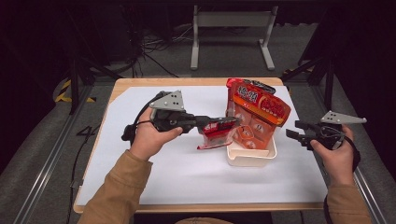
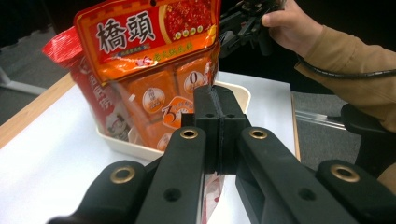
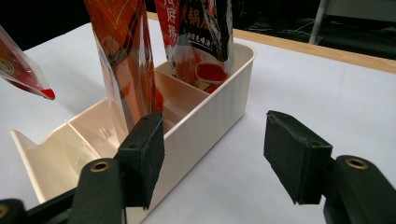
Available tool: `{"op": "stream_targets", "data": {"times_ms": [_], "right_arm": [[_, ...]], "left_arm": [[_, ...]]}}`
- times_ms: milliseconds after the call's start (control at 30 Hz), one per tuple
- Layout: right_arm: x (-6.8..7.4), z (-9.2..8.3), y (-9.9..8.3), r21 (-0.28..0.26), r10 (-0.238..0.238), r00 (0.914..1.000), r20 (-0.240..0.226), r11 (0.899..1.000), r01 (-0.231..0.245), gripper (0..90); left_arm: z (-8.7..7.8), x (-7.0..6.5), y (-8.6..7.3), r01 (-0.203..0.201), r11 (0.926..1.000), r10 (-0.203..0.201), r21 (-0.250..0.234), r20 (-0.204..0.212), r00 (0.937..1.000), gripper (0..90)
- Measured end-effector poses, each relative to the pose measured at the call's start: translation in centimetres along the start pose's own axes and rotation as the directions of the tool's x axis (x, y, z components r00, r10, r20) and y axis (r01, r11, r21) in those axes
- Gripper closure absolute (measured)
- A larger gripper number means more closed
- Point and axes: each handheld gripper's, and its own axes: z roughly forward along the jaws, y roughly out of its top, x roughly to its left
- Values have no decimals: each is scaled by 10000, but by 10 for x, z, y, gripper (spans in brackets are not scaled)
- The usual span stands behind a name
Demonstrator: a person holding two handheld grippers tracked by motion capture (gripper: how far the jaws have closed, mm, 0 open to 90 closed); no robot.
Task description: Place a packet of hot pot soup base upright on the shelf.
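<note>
A small red sachet [image 1: 215, 133] is held clamped between the closed jaws of the left gripper [image 1: 223, 124], just left of the cream tray [image 1: 250, 157] near the table's middle. An orange packet [image 1: 256, 116] stands upright in that tray. At the right, the right gripper [image 1: 295, 131] is held with jaws apart, gripping nothing.

Two black jaws of the right gripper [image 3: 212, 156] are seen standing wide apart, nothing held between them. Just beyond the left jaw a cream divided tray [image 3: 212, 105] is set on the white table cover [image 3: 303, 84]. An orange pouch [image 3: 123, 56] is stood upright in a middle compartment, and a red and black sachet [image 3: 201, 42] in the far one (its print partly cut off). A red packet corner [image 3: 23, 74] is seen hanging at the left edge, clear of the tray.
</note>
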Motion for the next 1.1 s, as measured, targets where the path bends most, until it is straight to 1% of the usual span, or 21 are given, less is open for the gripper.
{"op": "stream_targets", "data": {"times_ms": [133, 300, 500, 567, 767, 867, 1067, 1100], "right_arm": [[0, -1, 0, -17, -1, 10000, -10, 10000, 1, 383], [0, -1, 0, -30, -12, 10000, -22, 10000, 12, 383], [-1, -2, -1, -52, 31, 10000, -36, 10000, -31, 383], [-2, -2, -1, -58, 35, 10000, -26, 10000, -36, 383], [-1, -2, -1, -70, 22, 10000, -77, 10000, -22, 382], [-1, -3, -1, -86, 38, 10000, -71, 10000, -39, 382], [-1, -3, -1, -120, 79, 9999, -93, 9999, -80, 381], [-1, -3, -1, -123, 76, 9999, -102, 9999, -78, 381]], "left_arm": [[9, 1, 3, -25, 9999, 27, -108, 188, 9998, 900], [20, 1, 7, -82, 9997, 89, -221, 310, 9995, 900], [32, 2, 9, -152, 9997, 159, -177, 409, 9990, 900], [36, 1, 9, -174, 9996, 184, -241, 415, 9990, 900], [48, -1, 11, -269, 9983, 302, -512, 643, 9975, 900], [52, -1, 11, -302, 9978, 343, -591, 700, 9970, 900], [65, -3, 12, -293, 9960, 370, -844, 906, 9952, 900], [66, -3, 13, -374, 9957, 455, -850, 951, 9944, 900]]}}
